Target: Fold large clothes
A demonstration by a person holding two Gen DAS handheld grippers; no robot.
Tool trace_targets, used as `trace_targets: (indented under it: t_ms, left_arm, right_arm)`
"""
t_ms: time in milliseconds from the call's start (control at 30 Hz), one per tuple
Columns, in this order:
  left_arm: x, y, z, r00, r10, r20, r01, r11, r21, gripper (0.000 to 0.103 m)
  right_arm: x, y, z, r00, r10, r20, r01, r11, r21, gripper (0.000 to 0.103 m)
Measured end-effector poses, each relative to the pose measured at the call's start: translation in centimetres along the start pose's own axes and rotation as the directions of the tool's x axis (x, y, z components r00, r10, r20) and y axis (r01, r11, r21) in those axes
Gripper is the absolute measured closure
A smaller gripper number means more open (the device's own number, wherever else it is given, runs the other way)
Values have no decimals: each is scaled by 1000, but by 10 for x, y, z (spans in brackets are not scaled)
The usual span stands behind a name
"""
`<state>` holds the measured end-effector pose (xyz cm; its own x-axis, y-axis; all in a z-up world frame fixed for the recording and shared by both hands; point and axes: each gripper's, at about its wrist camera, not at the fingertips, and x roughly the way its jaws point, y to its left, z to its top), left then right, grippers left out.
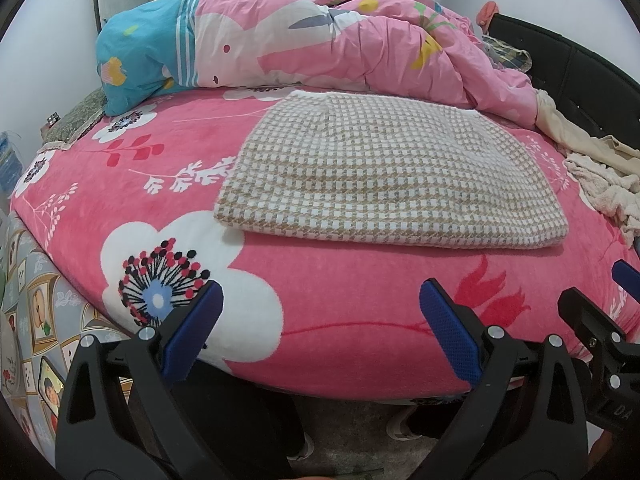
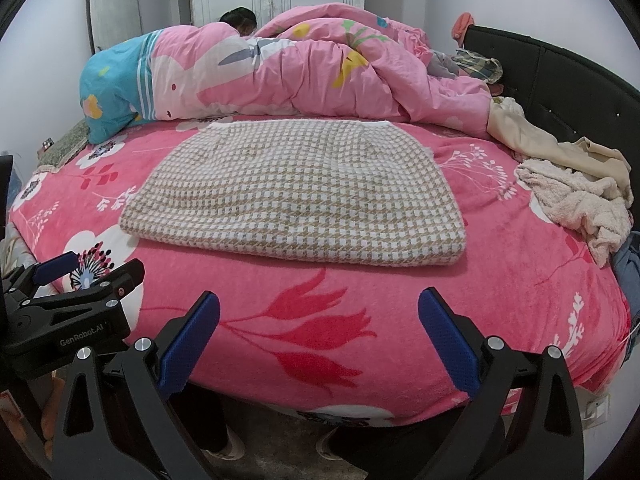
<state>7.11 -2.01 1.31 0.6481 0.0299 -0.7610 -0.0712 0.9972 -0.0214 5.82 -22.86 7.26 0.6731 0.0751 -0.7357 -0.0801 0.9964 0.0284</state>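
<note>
A beige-and-white houndstooth garment (image 1: 384, 176) (image 2: 300, 196) lies folded flat in the middle of the pink flowered bed (image 1: 340, 312) (image 2: 500, 292). My left gripper (image 1: 320, 300) is open over the bed's near edge, short of the garment, with nothing between its blue pads. My right gripper (image 2: 319, 312) is open too, likewise held back from the garment's near fold and empty. Each gripper shows at the side of the other's view: the right one (image 1: 604, 292) and the left one (image 2: 96, 268).
A bunched pink and blue duvet (image 1: 304, 44) (image 2: 280, 76) lies across the far side, with a person's dark hair (image 2: 240, 18) behind it. Loose cream clothes (image 2: 576, 192) (image 1: 600, 176) are piled at the right by the black headboard (image 2: 560, 92). A patterned surface (image 1: 36, 320) is at lower left.
</note>
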Motion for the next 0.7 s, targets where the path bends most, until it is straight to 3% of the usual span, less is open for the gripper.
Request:
trace_targets:
  t_ms: [700]
  left_arm:
    - [-1, 2, 2, 1000, 7, 7, -7, 1000, -3, 8]
  right_arm:
    - [-1, 1, 3, 1000, 6, 7, -6, 1000, -11, 6]
